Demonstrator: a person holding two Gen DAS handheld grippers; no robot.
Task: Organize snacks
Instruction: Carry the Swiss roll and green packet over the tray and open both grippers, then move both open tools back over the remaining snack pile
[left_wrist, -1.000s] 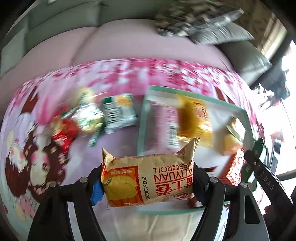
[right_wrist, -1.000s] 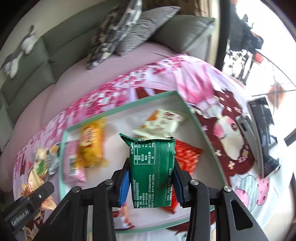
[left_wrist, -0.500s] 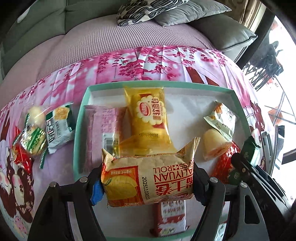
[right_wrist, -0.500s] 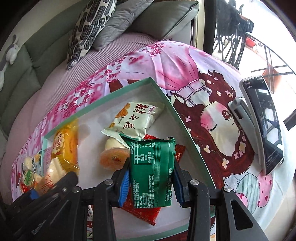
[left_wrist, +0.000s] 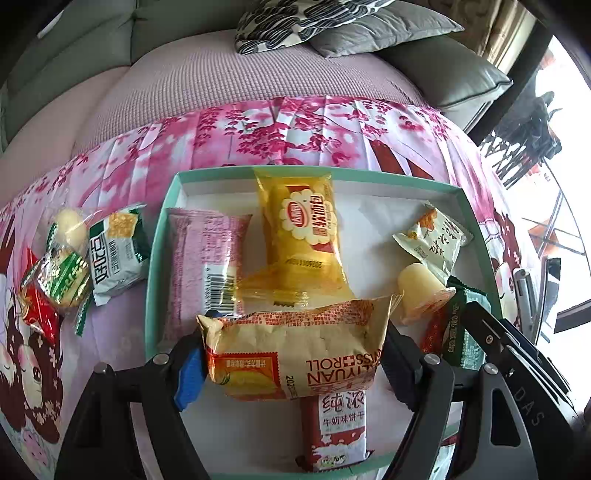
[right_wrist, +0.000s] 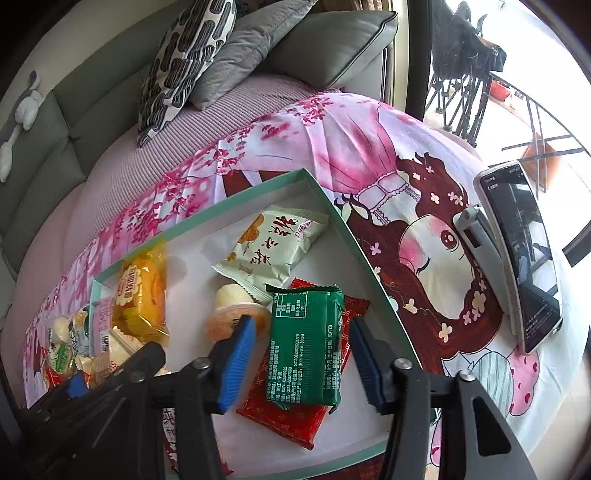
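My left gripper (left_wrist: 291, 358) is shut on an orange swiss roll pack (left_wrist: 295, 350), held low over the near part of the green-rimmed tray (left_wrist: 155, 236). My right gripper (right_wrist: 303, 354) is open; the green snack pack (right_wrist: 306, 343) lies loose between its blue pads (right_wrist: 236, 362), on top of a red pack (right_wrist: 291, 413) in the tray (right_wrist: 354, 240). The tray also holds a yellow cake pack (left_wrist: 306, 236), a pink pack (left_wrist: 203, 266), a white pack (right_wrist: 273, 247), a jelly cup (right_wrist: 236, 306) and a milk biscuit pack (left_wrist: 340, 428).
Several loose snacks, among them a green-white pack (left_wrist: 116, 251) and a red one (left_wrist: 37, 314), lie on the pink cloth left of the tray. A phone on a stand (right_wrist: 521, 251) is at the right. A sofa with cushions (right_wrist: 192, 55) is behind.
My right gripper has opened and let the green pack down onto the red pack. My left gripper has moved lower over the tray with the swiss roll still in it.
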